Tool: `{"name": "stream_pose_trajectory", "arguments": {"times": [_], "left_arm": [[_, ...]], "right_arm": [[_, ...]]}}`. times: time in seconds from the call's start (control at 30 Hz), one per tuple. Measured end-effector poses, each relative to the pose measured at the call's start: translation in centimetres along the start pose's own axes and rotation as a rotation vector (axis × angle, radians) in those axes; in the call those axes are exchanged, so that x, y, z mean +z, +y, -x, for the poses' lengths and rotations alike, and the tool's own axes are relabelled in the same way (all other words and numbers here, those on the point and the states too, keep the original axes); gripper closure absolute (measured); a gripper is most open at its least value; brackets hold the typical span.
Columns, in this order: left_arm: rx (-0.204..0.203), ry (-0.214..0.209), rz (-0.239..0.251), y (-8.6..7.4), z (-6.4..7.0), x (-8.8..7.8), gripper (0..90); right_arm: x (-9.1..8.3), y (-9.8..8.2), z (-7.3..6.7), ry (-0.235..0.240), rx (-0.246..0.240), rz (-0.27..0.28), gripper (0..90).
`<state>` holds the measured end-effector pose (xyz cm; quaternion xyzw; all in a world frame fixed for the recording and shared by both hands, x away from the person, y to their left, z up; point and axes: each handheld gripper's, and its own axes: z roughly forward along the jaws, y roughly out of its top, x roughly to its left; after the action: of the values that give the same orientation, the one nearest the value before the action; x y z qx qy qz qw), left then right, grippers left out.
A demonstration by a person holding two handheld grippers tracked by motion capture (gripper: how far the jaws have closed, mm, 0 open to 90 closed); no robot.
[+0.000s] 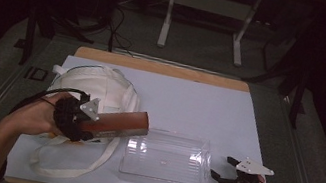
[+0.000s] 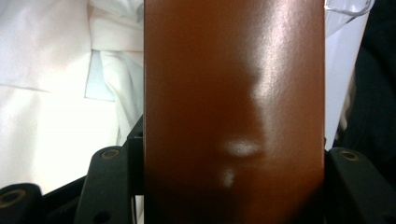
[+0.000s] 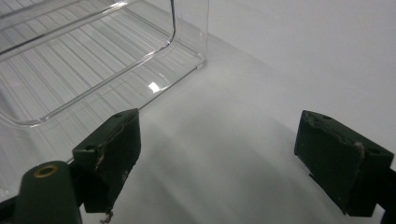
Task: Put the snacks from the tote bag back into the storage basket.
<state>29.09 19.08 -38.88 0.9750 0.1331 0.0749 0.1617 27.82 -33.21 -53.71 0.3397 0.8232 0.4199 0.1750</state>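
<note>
A glossy reddish-brown box [image 1: 122, 121] hangs level over the table's left half, and my left gripper [image 1: 92, 126] is shut on its near end. In the left gripper view the brown box [image 2: 233, 93] sits between both jaws, pressed from each side by the left gripper [image 2: 231, 149]. Under and behind it lies a white cloth tote bag [image 1: 95, 87]. The box's far end points at a clear plastic container [image 1: 166, 160]. My right gripper [image 1: 222, 167] rests on the table just right of that container, open with nothing in it. The right gripper [image 3: 219, 140] faces the corner of the clear container [image 3: 93, 60].
A white mat [image 1: 199, 103] covers the wooden table, bare at the back and right. The tote's straps [image 1: 62, 162] loop toward the front edge. Beyond the table are a dark floor, cables and the legs of a stand [image 1: 165, 26].
</note>
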Motion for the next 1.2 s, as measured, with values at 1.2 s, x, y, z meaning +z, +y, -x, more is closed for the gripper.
{"name": "stream_pose_trajectory", "arguments": {"times": [1.2], "left_arm": [[0.095,-0.054,-0.02,2.2,2.1,1.1,43.6]], "right_arm": [[0.0,0.0,0.0,-0.001,0.001,0.0,14.7]]}}
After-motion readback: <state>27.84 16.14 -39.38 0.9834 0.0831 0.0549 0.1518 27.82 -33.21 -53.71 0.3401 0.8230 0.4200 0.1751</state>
